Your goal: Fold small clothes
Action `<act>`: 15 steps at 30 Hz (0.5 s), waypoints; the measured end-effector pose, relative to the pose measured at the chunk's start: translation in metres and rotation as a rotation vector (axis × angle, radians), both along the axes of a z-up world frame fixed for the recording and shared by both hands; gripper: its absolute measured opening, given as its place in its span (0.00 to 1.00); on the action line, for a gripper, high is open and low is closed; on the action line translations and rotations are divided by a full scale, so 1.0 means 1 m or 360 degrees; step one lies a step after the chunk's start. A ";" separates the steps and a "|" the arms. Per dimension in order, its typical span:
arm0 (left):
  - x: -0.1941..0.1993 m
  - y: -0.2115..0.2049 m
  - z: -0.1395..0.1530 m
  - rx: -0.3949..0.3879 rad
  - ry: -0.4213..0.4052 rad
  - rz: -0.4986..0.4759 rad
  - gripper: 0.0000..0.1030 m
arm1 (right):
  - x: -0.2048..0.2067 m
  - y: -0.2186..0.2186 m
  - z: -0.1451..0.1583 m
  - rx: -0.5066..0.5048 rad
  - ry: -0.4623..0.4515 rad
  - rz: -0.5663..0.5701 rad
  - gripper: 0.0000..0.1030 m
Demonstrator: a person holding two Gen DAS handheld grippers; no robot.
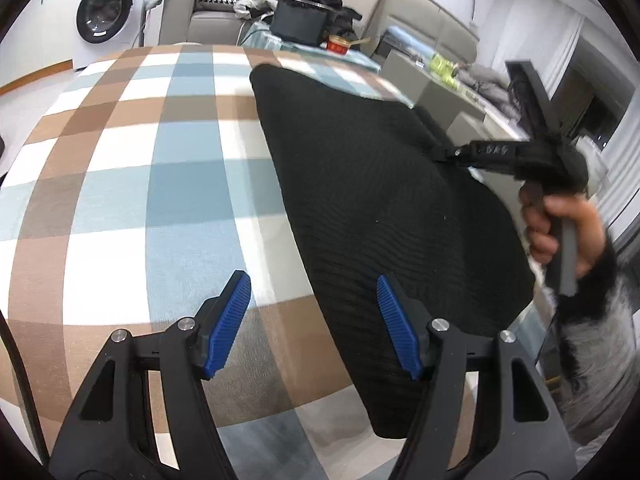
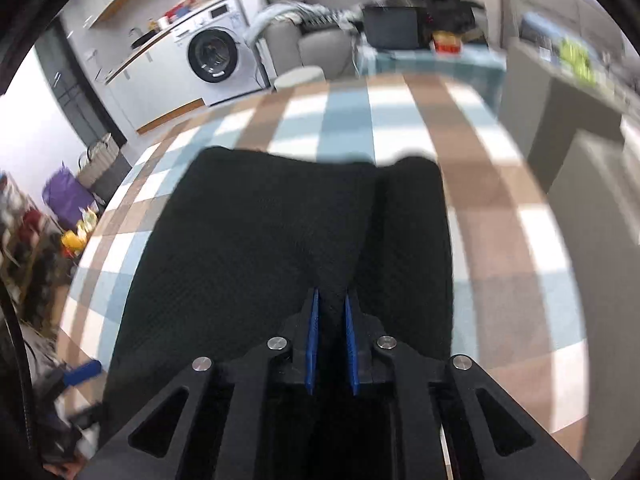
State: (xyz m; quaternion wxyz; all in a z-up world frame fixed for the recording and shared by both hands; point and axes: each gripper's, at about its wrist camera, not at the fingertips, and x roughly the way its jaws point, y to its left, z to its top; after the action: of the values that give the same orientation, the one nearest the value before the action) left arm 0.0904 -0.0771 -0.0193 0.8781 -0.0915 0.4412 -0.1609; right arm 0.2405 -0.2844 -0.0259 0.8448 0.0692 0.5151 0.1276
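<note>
A: Where is the black garment (image 1: 392, 208)?

B: Flat on the checked tabletop (image 1: 132, 184), ahead of the left hand-held gripper (image 1: 314, 320) and off to its right; the right blue pad hangs over the cloth's near edge, the left one over bare check. Its jaws stand wide and hold nothing.

A: And the right hand-held gripper (image 2: 331, 340)?

B: Narrow, pads nearly together, with a pinch of the black knit between them, as far as the blur lets me judge.

A: How should this fold go?

B: I'd keep that pinch firm, carry the edge low across the cloth, and let the left one pin the other side so it doesn't drag.

A: Any containers?

B: Beyond the tabletop sits a dark box (image 1: 298, 20), contents unseen, and a small red tub (image 1: 338, 45) with a stick poking out.
</note>
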 end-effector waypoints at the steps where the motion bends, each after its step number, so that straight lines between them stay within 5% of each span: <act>1: -0.001 -0.001 -0.003 0.0013 0.0019 0.0003 0.61 | -0.007 -0.003 0.003 0.0024 -0.0012 0.0012 0.16; 5: -0.003 0.005 -0.008 -0.0045 0.0053 0.0023 0.61 | -0.059 -0.022 0.017 0.0208 -0.0067 0.0058 0.46; 9: -0.004 0.007 -0.008 -0.0067 0.0064 0.0016 0.61 | -0.116 -0.027 0.016 0.0341 -0.0036 0.0097 0.46; 15: -0.007 -0.002 -0.006 -0.0111 0.0066 -0.0071 0.61 | -0.154 -0.015 0.004 0.0275 -0.0011 0.0185 0.46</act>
State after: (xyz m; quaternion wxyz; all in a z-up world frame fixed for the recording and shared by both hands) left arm 0.0836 -0.0795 -0.0254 0.8613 -0.1155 0.4553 -0.1938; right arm 0.0863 -0.2993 -0.0223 0.8286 0.1113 0.5024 0.2206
